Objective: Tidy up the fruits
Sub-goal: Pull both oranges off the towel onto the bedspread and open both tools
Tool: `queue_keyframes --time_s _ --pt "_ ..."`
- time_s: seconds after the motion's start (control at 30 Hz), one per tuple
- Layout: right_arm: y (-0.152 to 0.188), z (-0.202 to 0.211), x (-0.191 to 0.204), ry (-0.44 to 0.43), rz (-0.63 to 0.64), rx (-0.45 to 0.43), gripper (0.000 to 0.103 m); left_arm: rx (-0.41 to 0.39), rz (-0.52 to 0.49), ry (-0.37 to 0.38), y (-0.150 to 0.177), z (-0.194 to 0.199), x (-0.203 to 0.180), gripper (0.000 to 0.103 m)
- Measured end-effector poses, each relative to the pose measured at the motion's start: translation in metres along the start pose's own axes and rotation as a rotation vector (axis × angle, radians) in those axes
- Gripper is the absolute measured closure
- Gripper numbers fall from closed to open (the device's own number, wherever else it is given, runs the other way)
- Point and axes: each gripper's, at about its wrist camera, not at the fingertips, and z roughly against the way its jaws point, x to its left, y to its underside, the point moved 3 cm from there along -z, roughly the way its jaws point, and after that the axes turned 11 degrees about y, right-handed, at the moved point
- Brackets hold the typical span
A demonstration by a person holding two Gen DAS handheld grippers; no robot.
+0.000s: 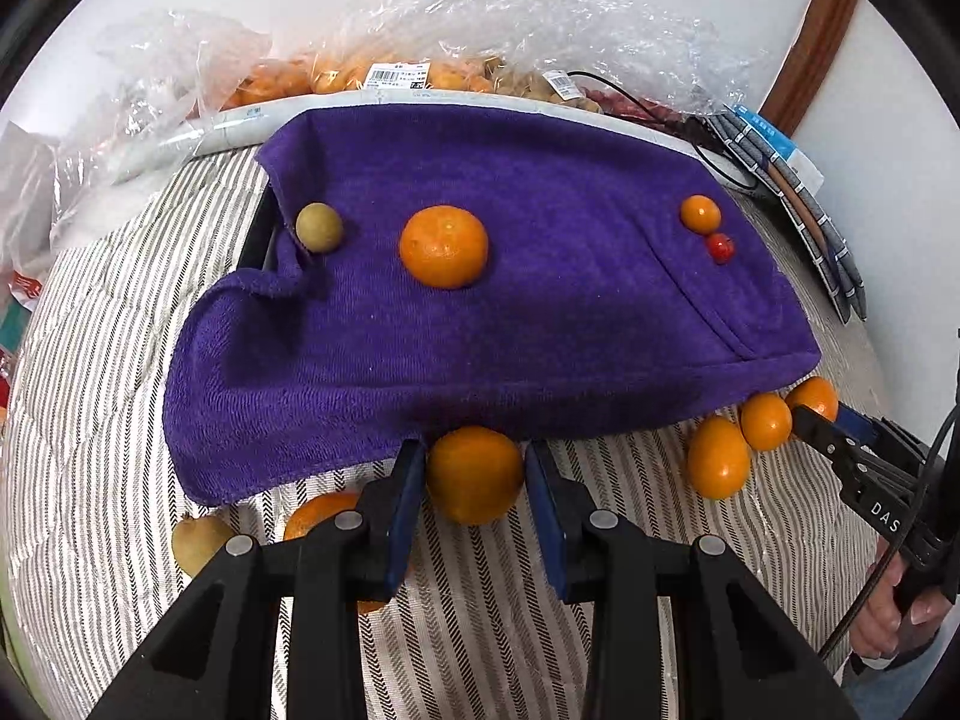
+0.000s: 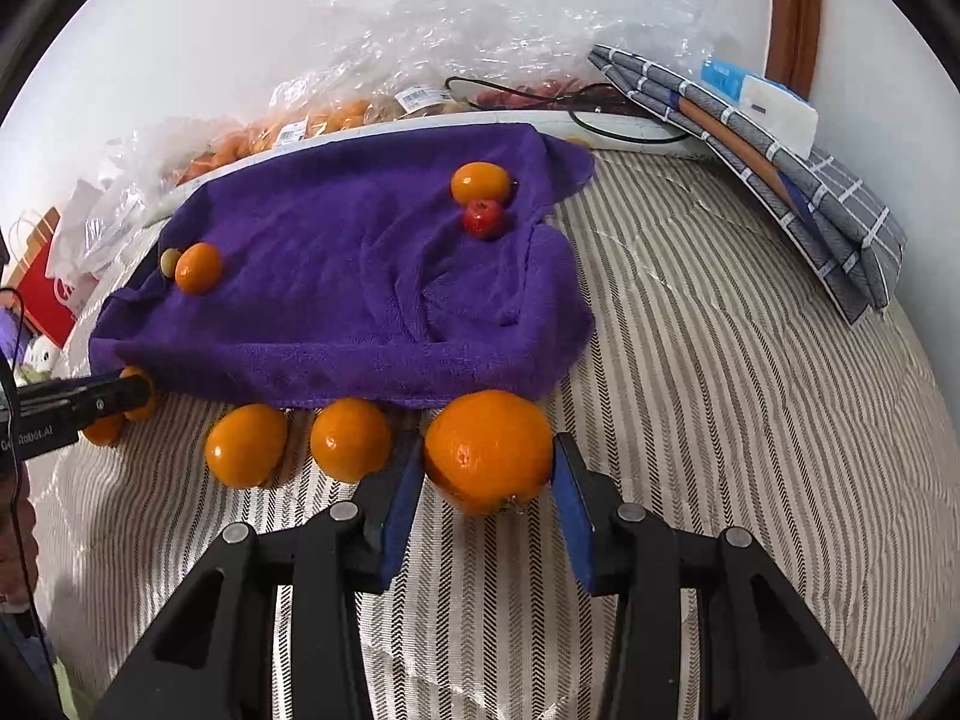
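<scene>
A purple towel (image 1: pixel 540 312) (image 2: pixel 336 324) lies on the striped bedding. A big orange (image 1: pixel 444 246), a green-brown fruit (image 1: pixel 319 227), a small orange (image 1: pixel 700 213) and a small red fruit (image 1: pixel 720 247) rest on it. My left gripper (image 1: pixel 477 450) is shut on a mandarin (image 1: pixel 474 480) right at the towel's near edge. In the right wrist view, my right gripper (image 2: pixel 489 444) is shut on a large orange (image 2: pixel 489 450) at the same edge. Beside it sit two loose oranges (image 2: pixel 246 444) (image 2: pixel 350 438). The left gripper (image 2: pixel 141 387) shows at the far left.
Another orange (image 1: pixel 324 516) and a green-brown fruit (image 1: pixel 201 540) lie beside the left fingers. Plastic bags of fruit (image 1: pixel 360 72) line the back wall. A folded grey checked cloth (image 2: pixel 780 180) and a black cable (image 2: pixel 600 120) sit at the back right. Open striped bedding (image 2: pixel 750 390) spreads to the right.
</scene>
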Motion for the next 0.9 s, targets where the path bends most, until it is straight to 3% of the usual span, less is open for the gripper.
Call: queue_keyframes --time_s 0.3,0.43,0.73,0.9 --pt "0.002 0.005 0.000 0.001 0.028 0.008 0.059 0.008 -0.019 -0.016 0.001 -0.004 -0.004 0.068" --pt "0.001 0.014 0.000 0.005 0.034 -0.001 0.056 0.013 -0.017 -0.033 -0.001 0.001 -0.003 0.060" --pt "-0.023 0.047 0.001 0.004 0.011 -0.082 0.056 -0.069 -0.007 0.005 -0.011 0.046 0.009 0.051" --pt "-0.051 0.054 0.017 -0.022 0.001 -0.115 0.056 -0.123 0.038 -0.033 -0.021 0.069 0.038 0.050"
